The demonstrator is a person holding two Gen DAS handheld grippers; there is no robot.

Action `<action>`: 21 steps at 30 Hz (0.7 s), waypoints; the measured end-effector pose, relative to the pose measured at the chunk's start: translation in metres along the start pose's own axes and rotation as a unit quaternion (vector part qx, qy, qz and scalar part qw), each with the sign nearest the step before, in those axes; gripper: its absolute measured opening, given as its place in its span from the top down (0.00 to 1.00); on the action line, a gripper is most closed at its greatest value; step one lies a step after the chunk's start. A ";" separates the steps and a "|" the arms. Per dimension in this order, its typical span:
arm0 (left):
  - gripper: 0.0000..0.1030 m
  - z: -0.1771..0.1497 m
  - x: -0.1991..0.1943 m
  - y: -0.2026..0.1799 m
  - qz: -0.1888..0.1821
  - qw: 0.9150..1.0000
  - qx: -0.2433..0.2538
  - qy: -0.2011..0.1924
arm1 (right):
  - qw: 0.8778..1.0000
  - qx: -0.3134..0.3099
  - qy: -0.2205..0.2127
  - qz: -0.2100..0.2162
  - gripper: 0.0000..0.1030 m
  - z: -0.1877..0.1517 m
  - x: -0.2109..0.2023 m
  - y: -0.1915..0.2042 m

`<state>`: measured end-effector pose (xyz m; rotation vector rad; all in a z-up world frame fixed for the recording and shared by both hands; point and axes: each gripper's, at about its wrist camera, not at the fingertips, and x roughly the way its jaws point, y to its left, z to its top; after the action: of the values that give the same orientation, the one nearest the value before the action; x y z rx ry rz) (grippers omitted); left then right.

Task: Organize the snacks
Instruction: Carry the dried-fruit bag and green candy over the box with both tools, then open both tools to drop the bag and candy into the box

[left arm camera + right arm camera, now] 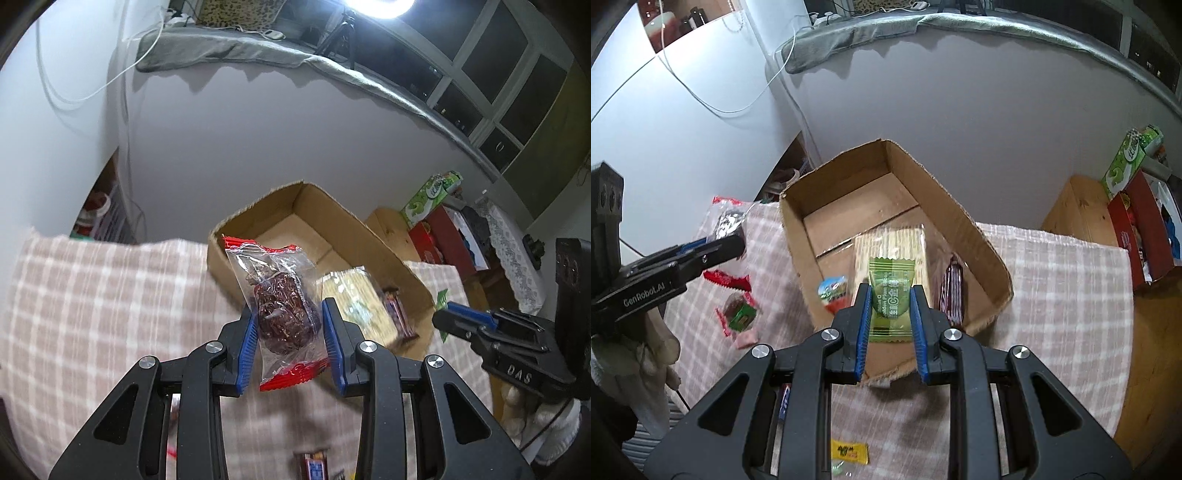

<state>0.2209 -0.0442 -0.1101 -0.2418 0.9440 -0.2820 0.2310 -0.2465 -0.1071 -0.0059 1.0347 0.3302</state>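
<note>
**Q:** Two claws are shown; what does each one carry?

**A:** Left gripper [290, 341]: jaws narrowed onto a clear red-ended packet [282, 314] of dark dried fruit, pads pressing its sides. Long axis of the packet runs along the fingers, its far end tipped toward the cardboard box [295, 206]. Right gripper [889, 315]: jaws narrowed onto a green plum-slice sachet [891, 299], long axis likewise along the fingers.

**Q:** Where do the loads lie relative to the box?

**A:** Both hang in the air on the near side of the box, each claw angled downward toward its open top. Seen from the right wrist, the sachet sits over the near wall, above a pale wafer pack [892, 251] already inside; a small round-lidded cup [833, 290] and a dark red bar [953, 291] lie in the same near end. The far end of the box floor is bare. The packet hangs at the box's near left corner, just outside the wall.

**Q:** Which claw is nearer the drop?

**A:** Judged from these views, the right one; the left needs a short travel forward and to its right.

**Q:** What remains outside the box?

**A:** Loose sweets on the checked cloth [1052, 280]: a red-and-green wrapped sweet [738, 314] left of the box, a yellow sachet [849, 452] nearer than it.
</note>
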 end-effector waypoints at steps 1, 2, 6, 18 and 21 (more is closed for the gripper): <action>0.69 0.003 0.003 -0.001 0.003 1.000 0.005 0.000 | 1.000 0.000 0.001 -0.001 0.79 0.003 0.004 -0.001; 0.69 0.007 0.008 -0.003 0.006 1.000 0.009 0.000 | 1.000 0.000 0.002 -0.002 0.79 0.005 0.006 -0.002; 0.69 0.018 0.024 -0.005 0.005 1.000 0.011 0.006 | 1.000 0.003 0.006 -0.009 0.79 0.014 0.017 -0.005; 0.65 0.027 0.048 -0.010 -0.007 0.999 0.003 0.035 | 1.000 0.007 0.025 -0.015 0.78 0.017 0.038 -0.012; 0.54 0.026 0.051 -0.011 0.000 0.999 -0.001 0.045 | 0.999 0.005 0.032 -0.020 0.65 0.016 0.040 -0.012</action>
<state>0.2690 -0.0701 -0.1302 -0.2318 1.0326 -0.2942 0.2661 -0.2451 -0.1346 -0.0292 1.0991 0.2900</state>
